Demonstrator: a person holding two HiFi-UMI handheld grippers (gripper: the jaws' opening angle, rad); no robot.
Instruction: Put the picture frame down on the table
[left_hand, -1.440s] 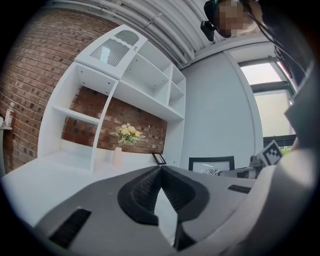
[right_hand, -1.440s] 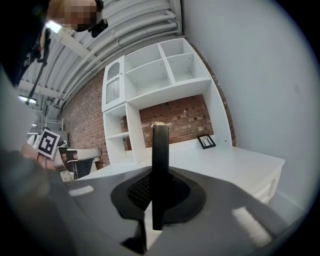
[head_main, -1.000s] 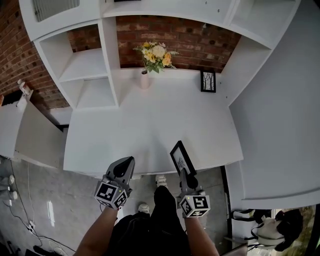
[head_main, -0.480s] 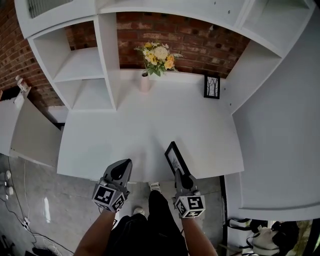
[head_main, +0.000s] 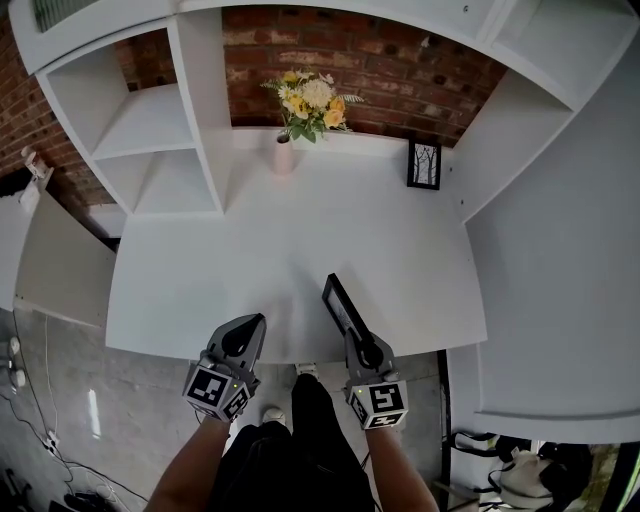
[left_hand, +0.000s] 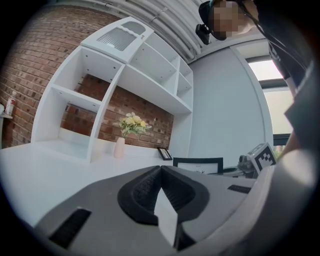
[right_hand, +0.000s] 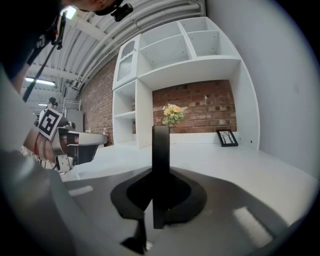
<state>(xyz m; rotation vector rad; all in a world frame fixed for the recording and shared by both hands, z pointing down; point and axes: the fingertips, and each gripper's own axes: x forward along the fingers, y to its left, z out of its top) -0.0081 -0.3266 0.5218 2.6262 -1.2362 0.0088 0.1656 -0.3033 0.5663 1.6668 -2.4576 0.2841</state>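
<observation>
The right tool (head_main: 356, 338) is clamped on the thin edge of the picture frame (head_main: 340, 303). Its jaws have just opened a tiny bit, but the frame sits between them and the pads press on it. The frame stands up on its side, tilted a little, over the white table (head_main: 250, 240) and close to the front edge. I cannot tell if the bottom of the frame touches the table yet.

The left tool (head_main: 250, 326) has its jaws together with nothing in them. It hangs by the front edge of the table, apart from the frame.

At the back of the table there is a vase of flowers (head_main: 284, 152) and another small picture (head_main: 424, 164), both far from the tools.

Here is what could go wrong. The grip is only on a thin edge, so the frame could slip out and bang down. If the tool lets go while the frame stands on its side, the frame may fall flat hard. It is near the table's edge, so it could slide off onto the floor.
</observation>
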